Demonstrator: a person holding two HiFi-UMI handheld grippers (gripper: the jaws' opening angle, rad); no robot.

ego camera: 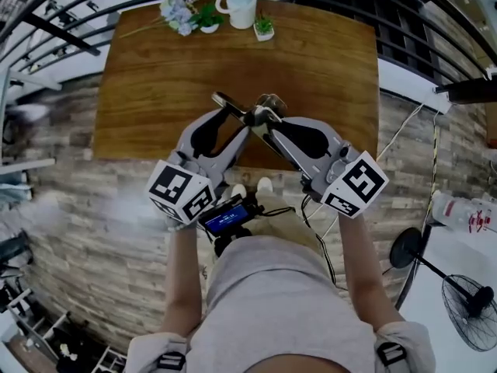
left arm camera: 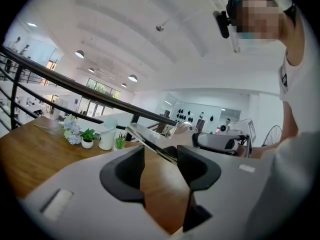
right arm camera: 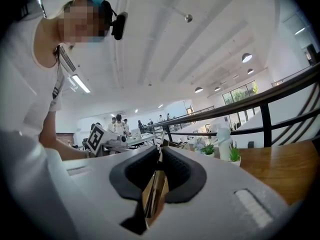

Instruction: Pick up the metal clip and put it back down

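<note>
In the head view, the left hand-held gripper [ego camera: 238,115] and the right hand-held gripper [ego camera: 269,124] meet tip to tip above the wooden surface [ego camera: 155,92]. The metal clip [ego camera: 260,113] hangs between them, clear of the wood. One flat arm of the clip sticks out to the upper left. With two tools on one small part, any uneven pull or twist could wrench it out of one grip. A white jug [ego camera: 241,6] and small potted plants [ego camera: 264,26] stand well apart at the far edge, so they look safe.

In the left gripper view, the left hand-held gripper [left arm camera: 161,151] has its jaws apart. A clip [left arm camera: 150,141] arm runs slantwise across the gap and reaches the right-hand pad. I cannot tell whether both pads press on it. If they do not, this side carries nothing, and the arm could slide off as the clip goes down to the surface [left arm camera: 30,154].

In the right gripper view, the right hand-held gripper [right arm camera: 160,151] is closed almost fully on a thin edge of the clip [right arm camera: 154,190], which stands upright between the pads. Such a narrow hold on smooth metal could let the clip pivot or slip. If it were let go from this height above the surface [right arm camera: 280,164], it would likely bounce or skid instead of settling.
</note>
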